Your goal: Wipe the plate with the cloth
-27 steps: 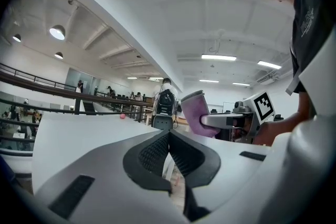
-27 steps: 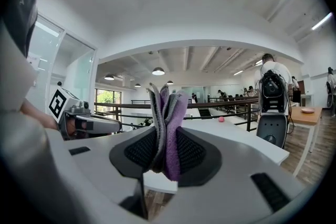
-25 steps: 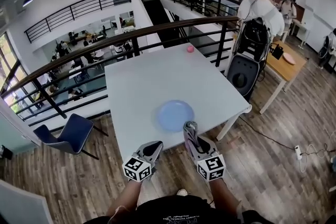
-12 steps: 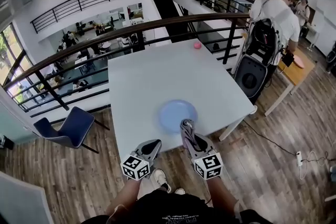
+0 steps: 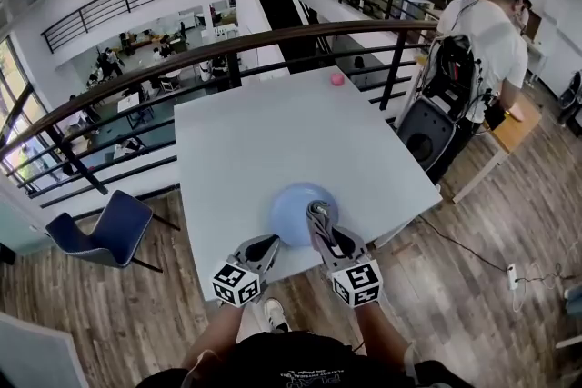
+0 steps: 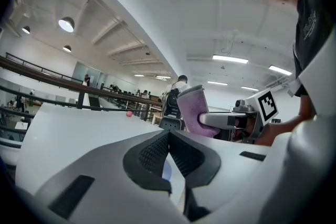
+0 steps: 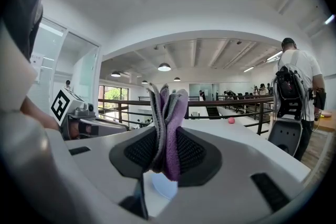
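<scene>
A pale blue plate (image 5: 293, 212) lies on the white table (image 5: 273, 141) near its front edge. My right gripper (image 5: 317, 215) is over the plate's right side, shut on a folded purple and grey cloth (image 7: 168, 128) that sticks up between its jaws. The cloth (image 6: 197, 111) also shows in the left gripper view. A sliver of the plate (image 7: 161, 186) shows below the right jaws. My left gripper (image 5: 266, 246) hovers at the table's front edge, just left of the plate, jaws shut with nothing between them (image 6: 168, 152).
A small pink ball (image 5: 337, 79) rests at the table's far edge by the dark railing (image 5: 273, 45). A person with a black backpack (image 5: 459, 68) stands to the right next to a black speaker (image 5: 426, 139). A blue chair (image 5: 100, 227) sits left.
Both grippers have moved forward toward the table; the right one with the cloth now reaches over the plate's near right side. The left gripper now sits at the table's edge.
</scene>
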{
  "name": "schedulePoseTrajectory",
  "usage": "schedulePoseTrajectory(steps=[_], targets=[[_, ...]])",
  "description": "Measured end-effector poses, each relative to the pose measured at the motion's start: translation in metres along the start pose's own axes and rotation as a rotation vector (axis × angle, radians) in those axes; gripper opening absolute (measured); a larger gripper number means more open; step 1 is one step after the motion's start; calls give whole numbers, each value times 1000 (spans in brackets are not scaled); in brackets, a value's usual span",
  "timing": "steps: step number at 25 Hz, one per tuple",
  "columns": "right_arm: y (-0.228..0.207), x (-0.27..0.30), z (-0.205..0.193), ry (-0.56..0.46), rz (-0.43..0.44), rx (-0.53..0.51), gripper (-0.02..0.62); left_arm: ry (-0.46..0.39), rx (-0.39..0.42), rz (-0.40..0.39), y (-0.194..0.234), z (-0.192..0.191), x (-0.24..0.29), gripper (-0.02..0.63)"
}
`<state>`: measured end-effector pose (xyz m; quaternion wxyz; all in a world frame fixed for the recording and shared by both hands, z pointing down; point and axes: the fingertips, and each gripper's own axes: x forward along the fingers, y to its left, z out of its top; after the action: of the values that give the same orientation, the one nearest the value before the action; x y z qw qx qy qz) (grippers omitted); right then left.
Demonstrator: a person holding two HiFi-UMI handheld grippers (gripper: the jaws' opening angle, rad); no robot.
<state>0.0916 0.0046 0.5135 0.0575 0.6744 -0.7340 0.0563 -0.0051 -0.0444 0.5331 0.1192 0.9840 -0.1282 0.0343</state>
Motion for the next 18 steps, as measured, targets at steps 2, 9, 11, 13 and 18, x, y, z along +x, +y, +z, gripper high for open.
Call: schedulePoseTrajectory(steps=[2,9,11,13,18], targets=[[-5,13,3,4,-2,0,110,-4,0,-1,12,6,7,12],[-9,64,9,27,11,-15,110,-26,-7,17,61,22,20,12],[-8,79,15,29,18,-27,110,-31,-15,26,77,25,20,12],[-7,95,21,33,27,-41,110,-40,-23,33,91,30,22,12],[-1,127,26,55,49,-43,110,-53,-35,48,119,42,19,12]])
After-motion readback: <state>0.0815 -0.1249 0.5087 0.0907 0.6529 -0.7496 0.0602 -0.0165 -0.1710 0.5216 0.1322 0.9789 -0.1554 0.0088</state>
